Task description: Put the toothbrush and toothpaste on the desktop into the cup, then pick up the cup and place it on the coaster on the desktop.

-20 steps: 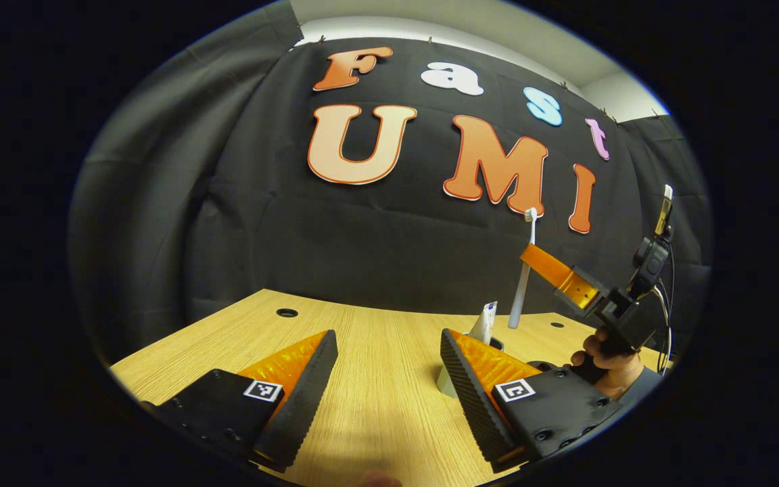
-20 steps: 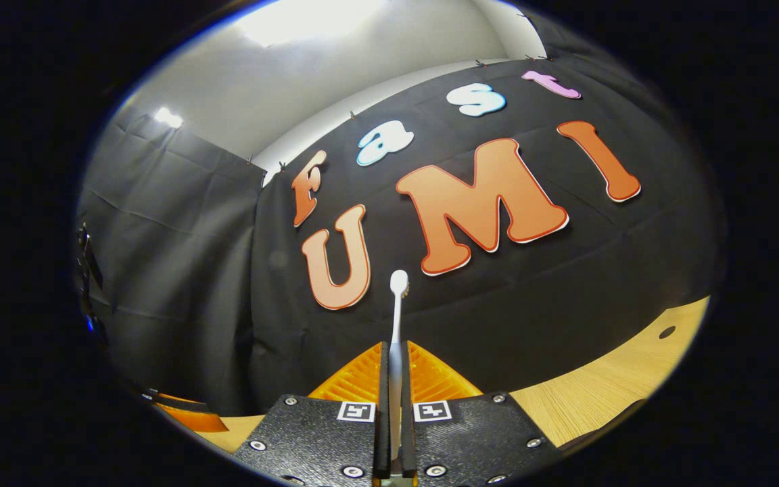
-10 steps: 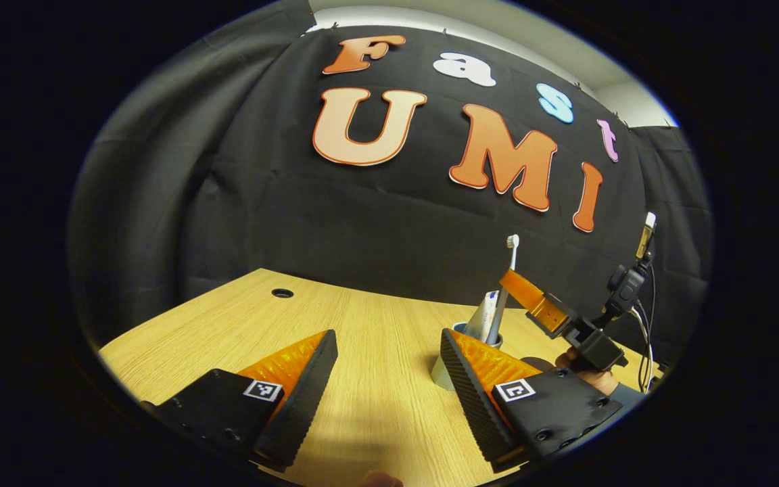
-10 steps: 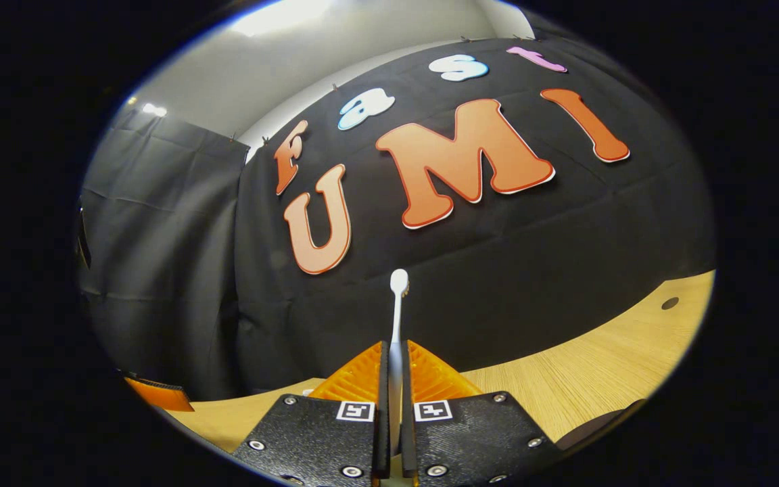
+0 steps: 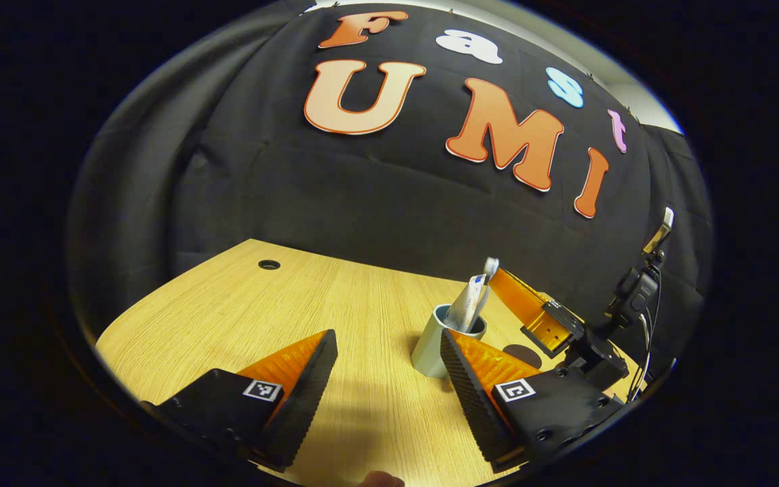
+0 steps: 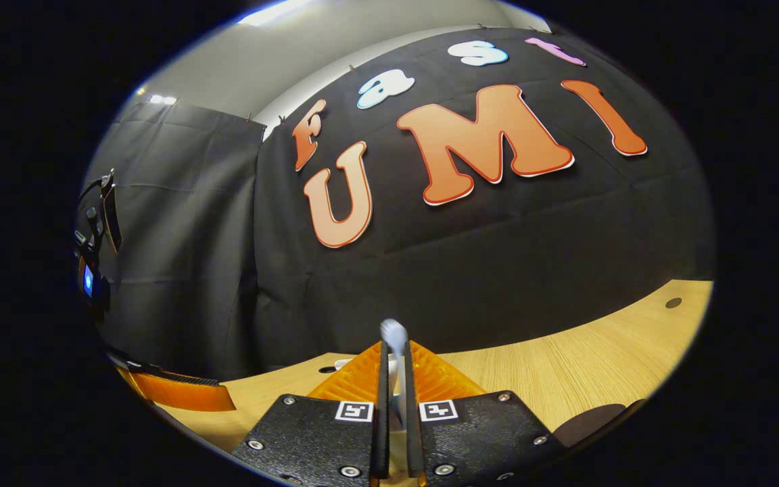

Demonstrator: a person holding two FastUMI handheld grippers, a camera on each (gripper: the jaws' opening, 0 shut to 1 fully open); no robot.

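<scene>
- Right of centre in the left gripper view, the toothbrush [image 5: 490,265] now sits low in the cup [image 5: 432,349] beside the toothpaste [image 5: 468,306]; earlier it stood high above.
- Right gripper [image 6: 396,406]: fingers slightly parted around the blurred toothbrush, grip uncertain.
- Left gripper [image 5: 386,379] stays spread wide over the desktop [image 5: 295,304].
- Coaster [image 5: 523,354] lies just right of the cup.

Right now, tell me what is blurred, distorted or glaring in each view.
Left gripper view: fisheye bends the desk edge; cup and toothpaste fairly sharp; the left gripper throws a soft shadow on the wood. Right gripper view: the toothbrush head is motion-blurred between the right gripper fingers; a ceiling light glares at the top.
</scene>
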